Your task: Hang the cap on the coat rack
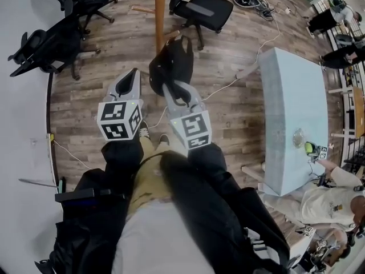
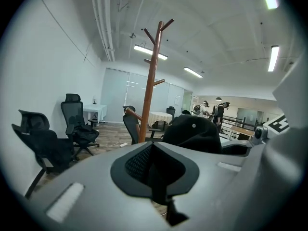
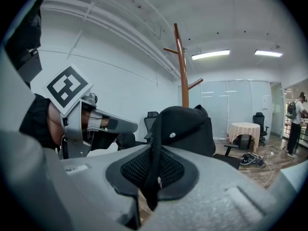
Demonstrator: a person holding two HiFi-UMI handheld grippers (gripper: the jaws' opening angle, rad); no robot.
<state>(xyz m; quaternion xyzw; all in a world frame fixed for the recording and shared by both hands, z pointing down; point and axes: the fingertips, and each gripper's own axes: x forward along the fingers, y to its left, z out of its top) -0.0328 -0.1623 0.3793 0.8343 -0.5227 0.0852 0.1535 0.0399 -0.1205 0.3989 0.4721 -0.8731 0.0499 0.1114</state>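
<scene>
The right gripper (image 1: 169, 88) is pinching the black, dome-crowned cap (image 1: 171, 61) by its edge, with the rack (image 1: 160, 16) at 12 o'clock. The left gripper (image 1: 136, 72) is hovering clenched and empty.

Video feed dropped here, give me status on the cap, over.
Left gripper shut, empty. Right gripper shut on cap. Cap not yet on coat rack. Office chair beside rack's base.

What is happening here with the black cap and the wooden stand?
A person holds two grippers. The right gripper is shut on the edge of a black cap and holds it up in the air. The left gripper beside it is shut and empty. The wooden coat rack stands just ahead; the cap is not yet hung on it.
</scene>
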